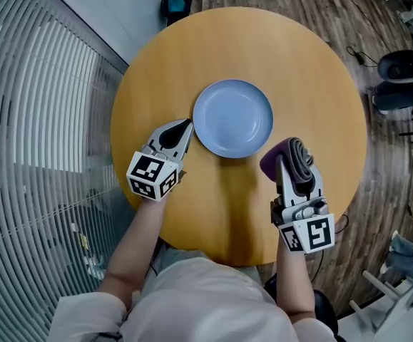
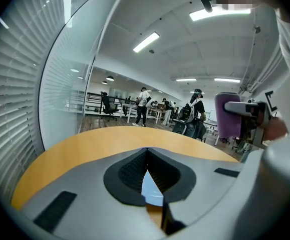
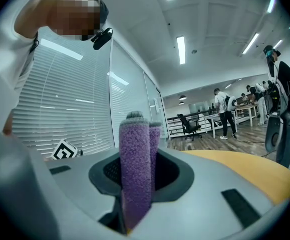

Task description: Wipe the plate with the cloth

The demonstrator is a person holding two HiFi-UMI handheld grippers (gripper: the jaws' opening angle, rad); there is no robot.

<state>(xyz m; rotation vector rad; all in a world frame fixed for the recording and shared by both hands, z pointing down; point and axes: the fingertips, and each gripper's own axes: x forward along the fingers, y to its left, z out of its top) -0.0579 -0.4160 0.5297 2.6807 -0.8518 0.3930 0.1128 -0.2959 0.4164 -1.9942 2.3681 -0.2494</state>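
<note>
A light blue plate (image 1: 232, 117) lies empty in the middle of the round wooden table (image 1: 320, 84). My left gripper (image 1: 187, 125) is shut, its tips right at the plate's left rim; whether they touch it I cannot tell. In the left gripper view a sliver of the plate (image 2: 152, 190) shows below the closed jaws. My right gripper (image 1: 292, 173) hovers just right of the plate's near edge, shut on a folded purple cloth (image 1: 283, 155). The cloth (image 3: 136, 169) stands upright between the pads. The left gripper view also catches the cloth (image 2: 228, 116) at the right.
A glass wall with blinds (image 1: 28, 120) runs along the table's left side. Black office chairs (image 1: 399, 77) and cables stand on the wood floor at the right. A teal and black object (image 1: 175, 4) sits on the floor beyond the table. Several people stand far off in the office.
</note>
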